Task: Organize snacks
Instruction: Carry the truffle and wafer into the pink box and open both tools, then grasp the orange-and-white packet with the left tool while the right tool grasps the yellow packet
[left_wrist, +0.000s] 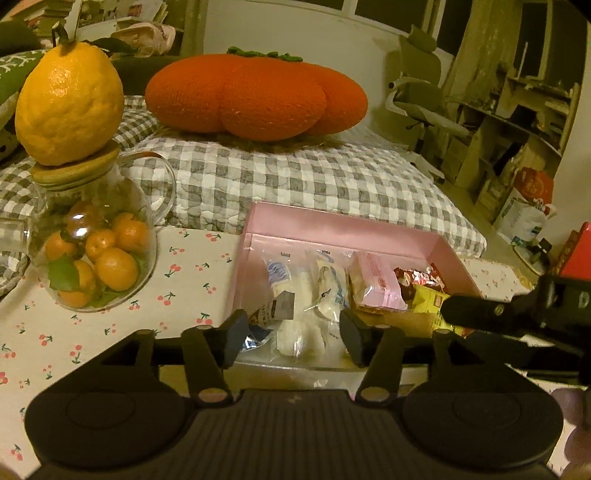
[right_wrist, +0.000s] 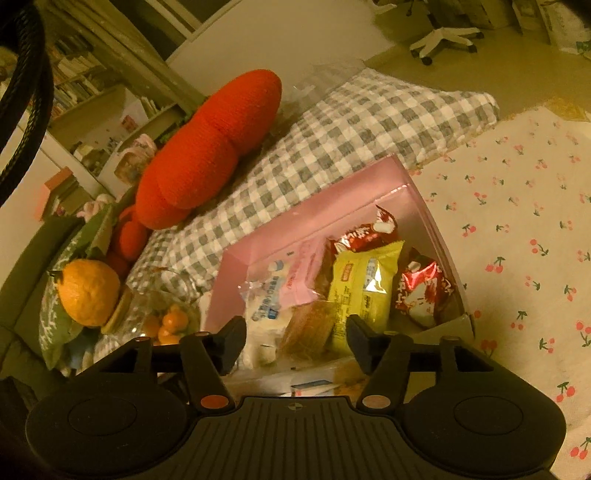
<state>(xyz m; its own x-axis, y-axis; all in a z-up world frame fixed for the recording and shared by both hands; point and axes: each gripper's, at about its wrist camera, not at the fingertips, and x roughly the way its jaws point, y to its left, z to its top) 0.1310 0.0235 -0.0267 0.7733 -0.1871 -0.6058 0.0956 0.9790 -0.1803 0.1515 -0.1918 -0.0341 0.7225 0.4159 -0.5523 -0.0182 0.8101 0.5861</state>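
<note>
A pink box (left_wrist: 332, 223) (right_wrist: 332, 199) on the cherry-print cloth holds several snack packets: clear-wrapped white ones (left_wrist: 321, 291) (right_wrist: 262, 317), a pink packet (left_wrist: 376, 284) (right_wrist: 306, 273), a yellow packet (left_wrist: 428, 299) (right_wrist: 362, 291) and red-and-white packets (left_wrist: 417, 277) (right_wrist: 424, 291). My left gripper (left_wrist: 291, 336) is open and empty at the box's near edge, over the white packets. My right gripper (right_wrist: 295, 341) is open and empty at the near edge, over a brown cake packet (right_wrist: 306, 326). The right gripper (left_wrist: 480, 314) also shows at the right of the left wrist view.
A glass jar of small oranges (left_wrist: 96, 254) with a large citrus (left_wrist: 70, 103) on its lid stands left of the box. A checked cushion (left_wrist: 314, 177) with an orange knitted pumpkin (left_wrist: 255, 92) lies behind. The cloth (right_wrist: 517, 229) spreads to the right.
</note>
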